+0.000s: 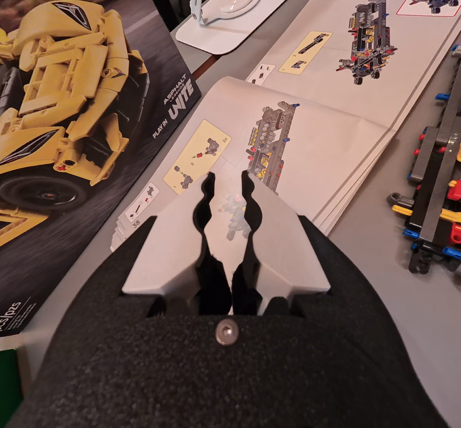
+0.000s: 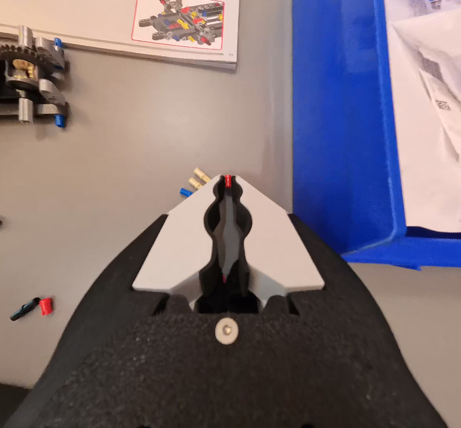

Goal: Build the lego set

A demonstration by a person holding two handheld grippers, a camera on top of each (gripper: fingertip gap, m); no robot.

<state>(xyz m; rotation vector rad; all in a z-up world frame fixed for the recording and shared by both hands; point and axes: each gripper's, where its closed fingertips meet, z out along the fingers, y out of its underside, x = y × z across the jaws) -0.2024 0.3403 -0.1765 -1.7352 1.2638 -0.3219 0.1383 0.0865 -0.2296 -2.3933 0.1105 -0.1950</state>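
Right gripper [image 2: 227,179] is clamped on a small red pin [image 2: 227,181], pinched at the very tips so most of the pin sticks out free for insertion (my read). It hangs over bare desk [image 2: 139,156] just beside the blue bin [image 2: 336,116], which holds white paper bags [image 2: 429,91]

Left gripper [image 1: 228,175] has its jaws apart, nothing between them, hovering over the left page of the open instruction booklet [image 1: 324,121]. Looks like it's parked there so the current step stays readable while the other side fetches parts

Where the build is: half-built car frame [image 1: 434,191] sits on the desk at the booklet's right edge, dark beams with blue, red and yellow pins showing. Right view catches its gear end [image 2: 32,76] just below the booklet's lower edge

Loose parts on the desk near the right gripper: two tan pins [image 2: 199,177] and a blue pin [image 2: 185,192] just left of the tips, a black pin [image 2: 23,309] touching a red bush [image 2: 46,306] further toward the near-left

Set box [image 1: 74,116] lies left of the booklet; a white stand with a lens [image 1: 239,1] sits by the far edge

Next step, likely: carry the red pin to the frame, left gripper steadies it
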